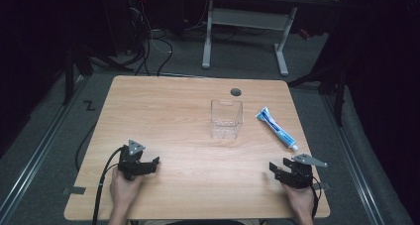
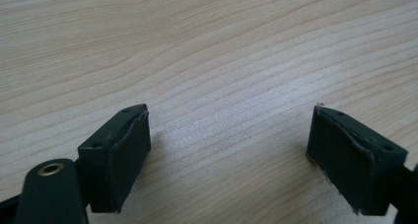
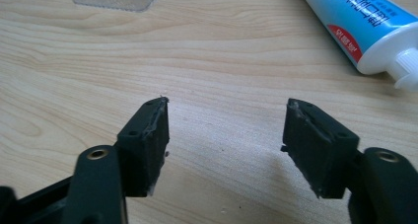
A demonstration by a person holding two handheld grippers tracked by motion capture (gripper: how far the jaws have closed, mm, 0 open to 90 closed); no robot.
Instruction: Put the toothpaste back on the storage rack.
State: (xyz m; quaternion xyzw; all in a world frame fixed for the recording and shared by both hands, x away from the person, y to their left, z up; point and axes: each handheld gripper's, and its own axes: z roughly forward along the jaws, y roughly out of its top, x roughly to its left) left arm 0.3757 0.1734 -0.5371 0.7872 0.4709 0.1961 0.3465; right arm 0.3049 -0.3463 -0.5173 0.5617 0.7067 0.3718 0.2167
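You held the right gripper at the table's near right corner, jaws spread wide with only bare wood between them. The toothpaste tube lay flat just beyond it, cap end nearest, right of the clear container. Your left gripper rested near left, jaws wide apart, holding nothing.

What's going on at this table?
A person sits at a wooden table with a two-jaw gripper in each hand. The left gripper and right gripper both rest near the front edge, open and holding nothing. A toothpaste tube lies beside a clear plastic box, neither touched.
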